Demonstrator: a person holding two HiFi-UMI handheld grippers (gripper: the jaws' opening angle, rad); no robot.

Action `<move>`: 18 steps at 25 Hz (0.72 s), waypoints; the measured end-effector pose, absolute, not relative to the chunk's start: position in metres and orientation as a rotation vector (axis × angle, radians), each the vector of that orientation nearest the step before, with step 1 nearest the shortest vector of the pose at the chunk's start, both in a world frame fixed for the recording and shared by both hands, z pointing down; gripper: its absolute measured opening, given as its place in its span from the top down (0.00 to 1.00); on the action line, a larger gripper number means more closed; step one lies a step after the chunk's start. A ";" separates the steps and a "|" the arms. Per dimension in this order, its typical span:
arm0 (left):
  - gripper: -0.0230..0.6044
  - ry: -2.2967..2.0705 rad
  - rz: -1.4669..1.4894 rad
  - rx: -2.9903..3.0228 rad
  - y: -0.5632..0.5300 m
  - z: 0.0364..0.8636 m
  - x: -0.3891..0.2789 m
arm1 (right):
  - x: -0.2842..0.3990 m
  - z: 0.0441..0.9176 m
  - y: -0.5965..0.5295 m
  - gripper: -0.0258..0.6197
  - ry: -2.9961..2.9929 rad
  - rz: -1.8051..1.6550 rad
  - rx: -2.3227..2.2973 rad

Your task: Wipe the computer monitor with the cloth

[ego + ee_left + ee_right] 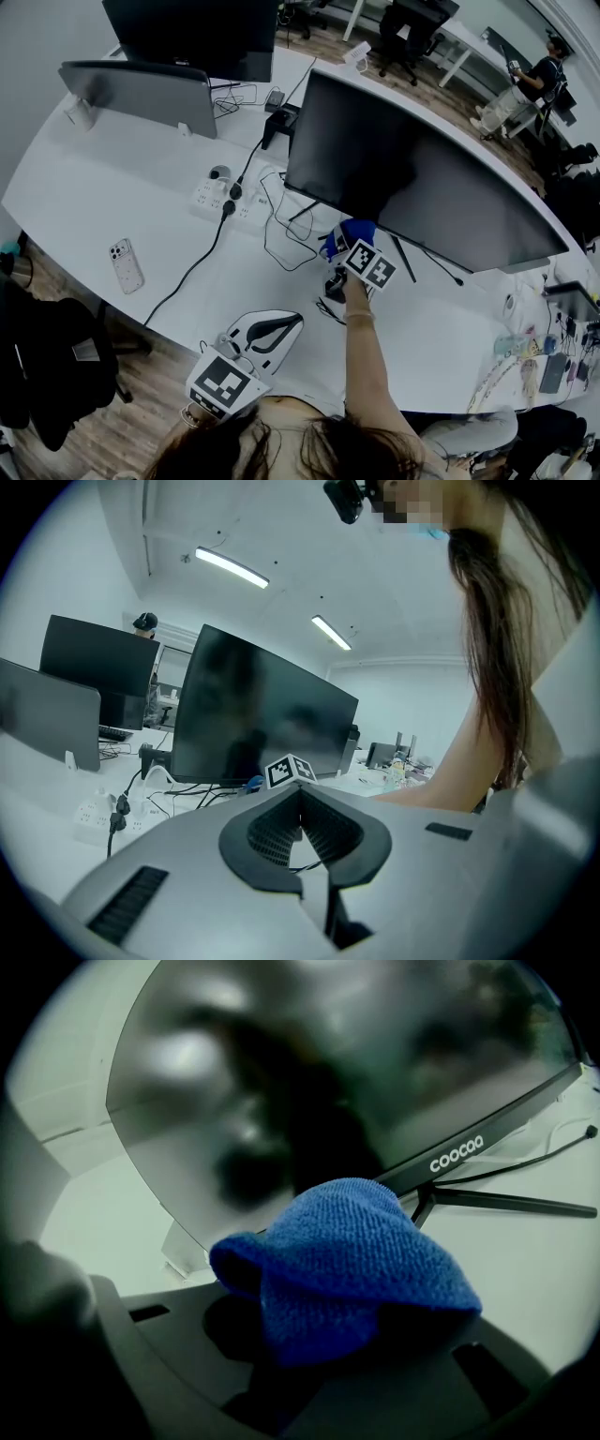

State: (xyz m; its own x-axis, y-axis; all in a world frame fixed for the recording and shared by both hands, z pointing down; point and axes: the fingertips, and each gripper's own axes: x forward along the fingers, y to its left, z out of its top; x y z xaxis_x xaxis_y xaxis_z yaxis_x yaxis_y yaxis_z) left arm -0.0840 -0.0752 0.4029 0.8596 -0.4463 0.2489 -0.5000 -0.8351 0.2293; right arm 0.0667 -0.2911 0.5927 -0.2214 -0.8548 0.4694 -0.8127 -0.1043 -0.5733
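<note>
Cloth: blue, nubby weave, bunched into a rounded lump. It is clamped in the right gripper, whose jaws are closed on it and mostly buried under the folds. The lump sits at the bottom edge of the computer monitor, near the middle of the lower bezel. I cannot tell whether it touches the glass.

Right forearm: bare, stretched straight forward from the person's body toward the monitor, with the marker cube facing up.

Left gripper: held low and close to the person's body, well apart from the monitor on the near side. Its jaws meet at the tips with nothing between them.

Monitor: screen dark, with blurred reflections only. The lower bezel reads "coocaa" in white. Thin black stand legs splay on the white desk below the bezel.

Left of the monitor on the desk are a white power strip with a black cable plugged in and, farther left, a phone lying flat. Behind and to the left stands a second monitor, seen from its grey back.
</note>
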 end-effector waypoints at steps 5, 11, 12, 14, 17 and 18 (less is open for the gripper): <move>0.95 -0.740 0.263 2.731 -0.089 0.406 -0.099 | 0.059 0.595 -0.294 0.81 2.089 -1.235 -1.953; 0.95 -0.722 0.241 2.740 -0.100 0.403 -0.104 | 0.054 0.595 -0.295 0.81 2.083 -1.232 -1.972; 0.95 -0.715 0.238 2.743 -0.101 0.403 -0.104 | 0.054 0.595 -0.295 0.81 2.082 -1.231 -1.973; 0.95 -0.697 0.236 2.748 -0.101 0.403 -0.103 | 0.053 0.594 -0.295 0.81 2.081 -1.232 -1.975; 0.95 -0.670 0.242 2.753 -0.100 0.404 -0.102 | 0.051 0.594 -0.295 0.81 2.085 -1.230 -1.981; 0.95 -0.664 0.244 2.755 -0.100 0.404 -0.102 | 0.050 0.594 -0.296 0.81 2.086 -1.229 -1.983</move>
